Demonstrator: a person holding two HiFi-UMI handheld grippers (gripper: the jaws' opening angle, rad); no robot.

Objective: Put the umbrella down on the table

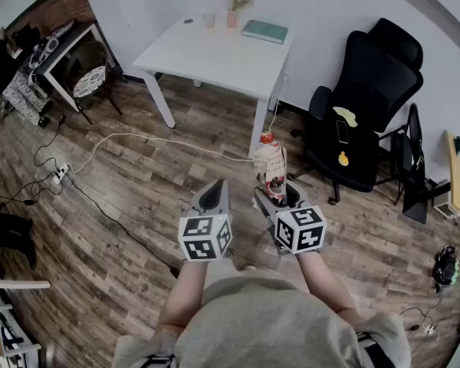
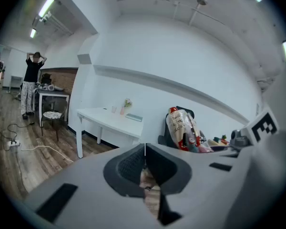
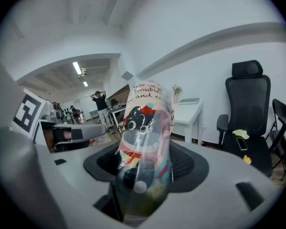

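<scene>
The person stands on the wood-plank floor (image 1: 161,182) holding a short folded umbrella (image 1: 271,162), wrapped in a clear plastic sleeve with cartoon print, in the right gripper (image 1: 280,199). Its jaws stand wide and clamp the umbrella's lower part, with the red tip pointing up and away. The left gripper (image 1: 213,195) rides just beside it at nine o'clock, jaws pressed together on nothing.

The white rectangular table (image 1: 203,52) lies well apart at twelve o'clock, so the step in hand, I'd judge, is the carry across. To do it well, hold the clamp firm, since that slick sleeve could let the umbrella slide. Walk up to the near long edge, tip the umbrella level, and lower it until its side rests on the top before the jaws open.

For room, the near and left parts of the tabletop are bare. A flat teal book (image 1: 264,31), a pink vase with flowers (image 1: 234,15) and a small clear cup (image 1: 208,20) sit along the far edge, so aim short of them. A black high-backed office chair (image 1: 368,106) crowds the table's right end at two o'clock. A thin white cable (image 1: 138,136) trails over the floor from ten o'clock toward the table's near right leg and will need stepping over. The approach to the left of that leg looks freest.
</scene>
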